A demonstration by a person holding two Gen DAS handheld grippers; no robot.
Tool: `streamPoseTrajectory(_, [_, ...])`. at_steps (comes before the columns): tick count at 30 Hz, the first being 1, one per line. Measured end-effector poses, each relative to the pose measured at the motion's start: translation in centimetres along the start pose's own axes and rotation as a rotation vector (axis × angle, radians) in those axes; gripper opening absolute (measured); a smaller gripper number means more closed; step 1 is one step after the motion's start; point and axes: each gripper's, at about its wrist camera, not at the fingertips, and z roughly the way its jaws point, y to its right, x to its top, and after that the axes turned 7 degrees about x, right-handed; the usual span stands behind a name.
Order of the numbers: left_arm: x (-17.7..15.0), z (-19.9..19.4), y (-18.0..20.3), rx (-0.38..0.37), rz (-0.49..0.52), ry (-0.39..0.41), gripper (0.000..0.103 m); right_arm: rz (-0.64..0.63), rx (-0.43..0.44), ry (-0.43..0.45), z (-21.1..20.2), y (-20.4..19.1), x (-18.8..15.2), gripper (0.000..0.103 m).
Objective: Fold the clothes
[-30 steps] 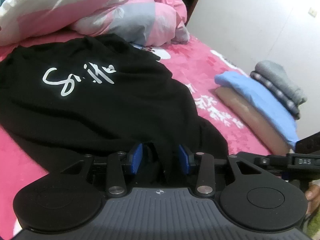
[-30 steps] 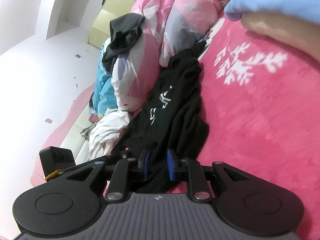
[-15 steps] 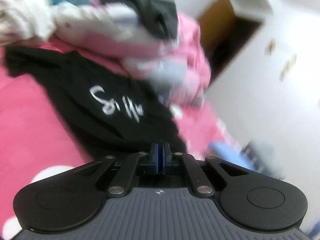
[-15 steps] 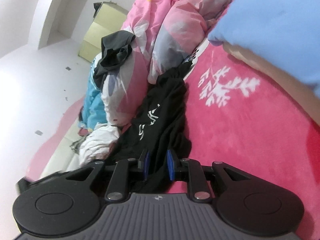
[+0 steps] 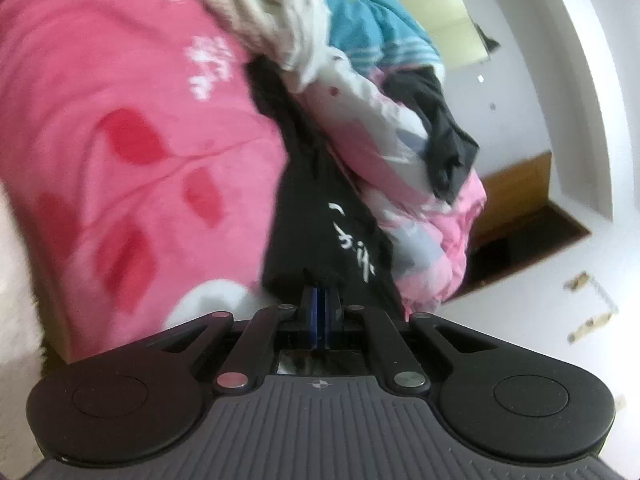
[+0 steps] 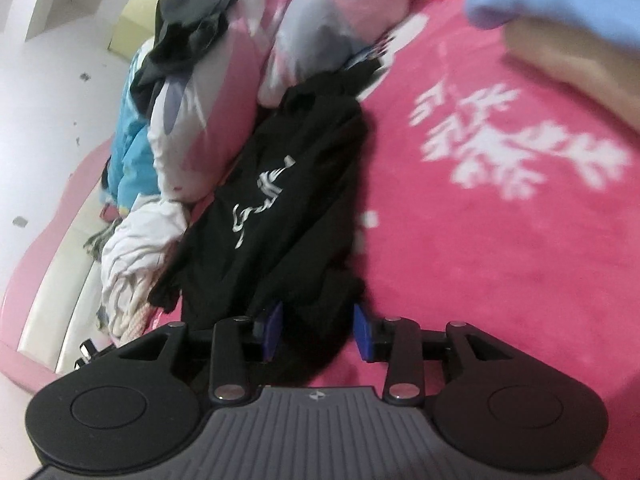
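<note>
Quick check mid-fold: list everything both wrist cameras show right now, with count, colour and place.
black shirt: one, black with white script, lying narrow on the bed beside the quilt
bed cover: one, pink with white and red print, under everything
quilt: one, pink, white and grey, bunched beyond the shirt
dark garment: one, black-grey, on top of the quilt
blue cloth: one, light blue, behind the quilt
folded stack: blue piece over tan, upper right
left gripper: shut, at the shirt's edge
right gripper: jaws opening, shirt fabric between them
</note>
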Motion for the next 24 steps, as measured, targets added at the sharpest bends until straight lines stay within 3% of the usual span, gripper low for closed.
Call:
streamPoseTrajectory(1, [-0.1, -0.1, -0.3, 0.007, -0.004, 0.013, 0.0, -0.01, -0.005, -0.014, 0.6, 0.0, 0.4, 0.03])
streamPoseTrajectory(2, [-0.1, -0.2, -0.4, 0.016, -0.001, 0.029, 0.0, -0.022, -0.016, -0.025, 1.3, 0.5, 1.1, 0.011])
streamPoseTrajectory(3, [-0.1, -0.5, -0.6, 0.024, -0.002, 0.042, 0.0, -0.038, -0.036, -0.027, 0.8, 2.5, 2.5, 0.005])
streamPoseTrajectory(5, [0.0, -1.2, -1.2, 0.019, -0.01, 0.068, 0.0, -0.069, -0.055, -0.001, -5.4, 6.8, 5.6, 0.004])
streamPoseTrajectory(10, [0.1, -2.8, -1.5, -0.014, 0.03, 0.084, 0.0, -0.185, 0.009, 0.13, -11.2, 7.6, 7.0, 0.003])
streamPoseTrajectory(14, [-0.6, -2.5, -2.3, -0.035, 0.049, 0.036, 0.0, -0.248, -0.114, 0.131, -14.7, 9.7, 5.5, 0.004])
streamPoseTrajectory(18, [-0.9, -1.6, -2.5, -0.034, 0.081, -0.026, 0.0, -0.256, -0.389, 0.083, -8.6, 11.0, 4.5, 0.01])
streamPoseTrajectory(20, [-1.1, -1.4, -1.9, -0.024, 0.159, -0.034, 0.0, -0.274, -0.408, 0.114, -11.5, 12.7, 3.7, 0.012])
streamPoseTrajectory(24, [-1.9, -0.9, -0.1, -0.003, 0.366, -0.035, 0.02, -0.492, -0.341, 0.19, -12.4, 8.8, 0.9, 0.017])
